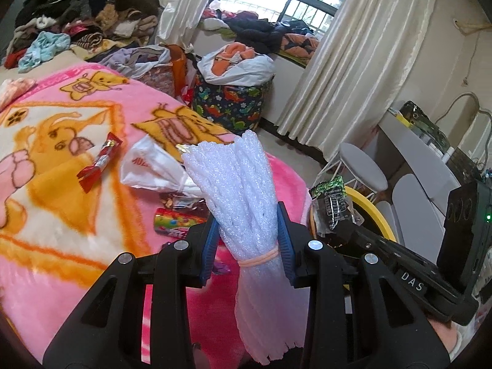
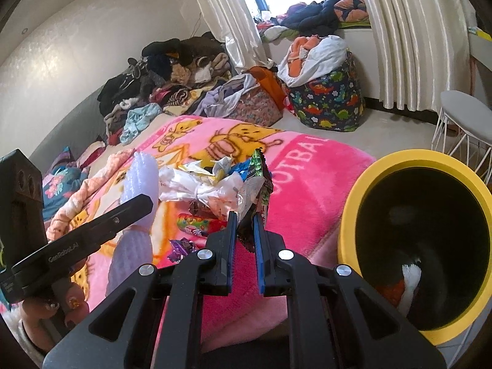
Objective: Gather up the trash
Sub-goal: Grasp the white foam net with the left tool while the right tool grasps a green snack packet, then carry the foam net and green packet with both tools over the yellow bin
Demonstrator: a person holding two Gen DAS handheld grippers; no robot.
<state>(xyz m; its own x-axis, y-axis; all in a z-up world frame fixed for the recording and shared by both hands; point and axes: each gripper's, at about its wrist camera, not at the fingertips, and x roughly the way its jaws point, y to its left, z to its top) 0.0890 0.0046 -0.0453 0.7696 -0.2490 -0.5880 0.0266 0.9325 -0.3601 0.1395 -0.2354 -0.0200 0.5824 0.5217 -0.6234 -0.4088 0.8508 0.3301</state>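
Observation:
My left gripper [image 1: 247, 221] is shut on a bundle of white foam netting [image 1: 227, 172] tied with a peach rubber band, held above the pink cartoon blanket [image 1: 61, 215]. My right gripper [image 2: 244, 218] is shut on a green and black snack wrapper [image 2: 259, 172], just left of the yellow bin [image 2: 347, 215], whose dark inside holds a white and orange scrap [image 2: 409, 279]. On the blanket lie a red wrapper [image 1: 98, 163], a crumpled white plastic bag [image 1: 150, 166], a colourful candy wrapper [image 1: 175, 224] and a small purple wrapper [image 2: 181, 247].
A dinosaur-print bag [image 1: 230, 104] stuffed with cloth stands on the floor beyond the bed. A clothes pile [image 1: 77, 15] covers the bed's far end. A white wire stool [image 2: 464, 117] stands behind the bin. A person's hand [image 2: 46, 307] grips the left tool.

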